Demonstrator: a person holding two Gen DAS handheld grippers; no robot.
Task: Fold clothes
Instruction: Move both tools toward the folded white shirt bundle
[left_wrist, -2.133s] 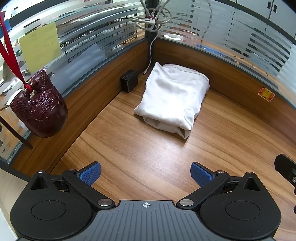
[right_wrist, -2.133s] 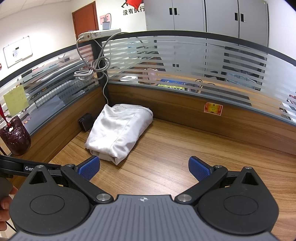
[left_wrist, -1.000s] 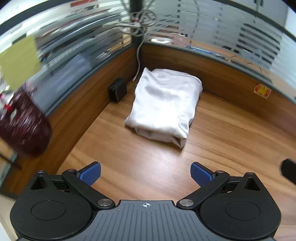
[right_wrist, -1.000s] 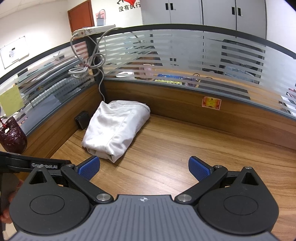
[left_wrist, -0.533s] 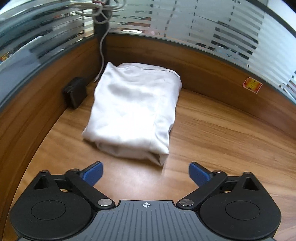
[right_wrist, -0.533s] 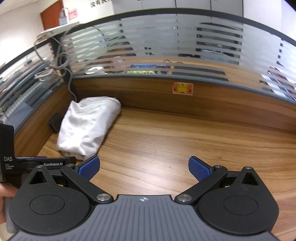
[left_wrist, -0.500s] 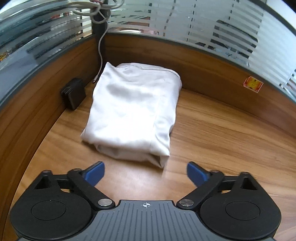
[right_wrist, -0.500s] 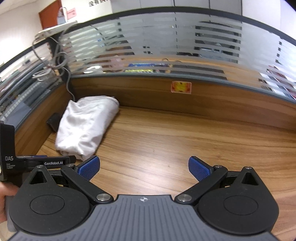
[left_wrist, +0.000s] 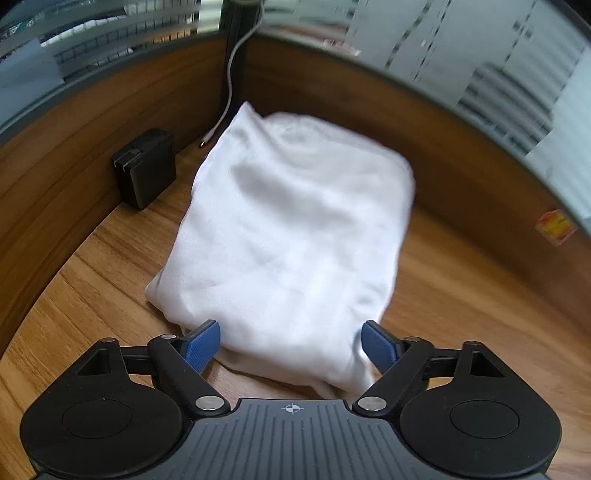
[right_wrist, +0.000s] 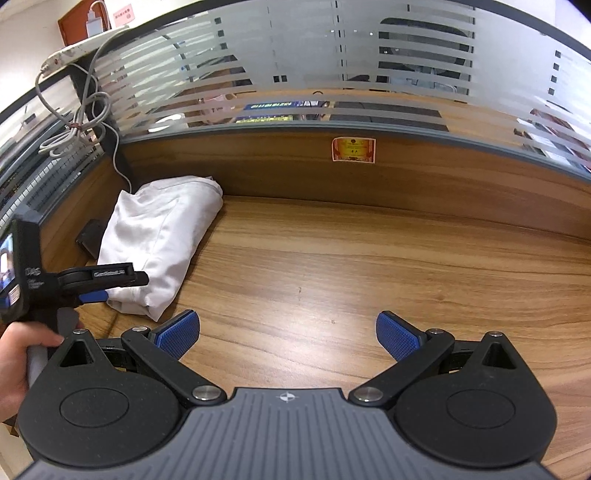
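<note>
My left hand-held gripper (left_wrist: 290, 345) is down at the near end of the white folded garment (left_wrist: 295, 229), which lies on the wooden surface (right_wrist: 369, 266) in the far-left corner, close to the partition wall and just right of a black power adapter (left_wrist: 146, 168). The jaws have just been closing; the near edge of the cloth sits between the blue pads (left_wrist: 201, 345), but they stand off it on both sides and I see no pinch yet, so I count them as spread around the fabric. From the right wrist view, the left hand-held gripper's (right_wrist: 92, 295) lower finger seems to be at the near-left corner of the bundle. My right hand-held gripper (right_wrist: 288, 332) hangs spread over bare wood, near and to the right of the garment, holding nothing. My judgement: the step is taking hold of the near edge. To do it well I should slide the lower finger flat along the surface under all the layers, not just the top one, then close fully before lifting. The bundle is thick and soft; a shallow bite will likely shed the lower layers and spoil the fold. I should also keep clear of the white cable (left_wrist: 229, 88) at the far corner. The right one should probably take the near-right corner to keep the edge level.
</note>
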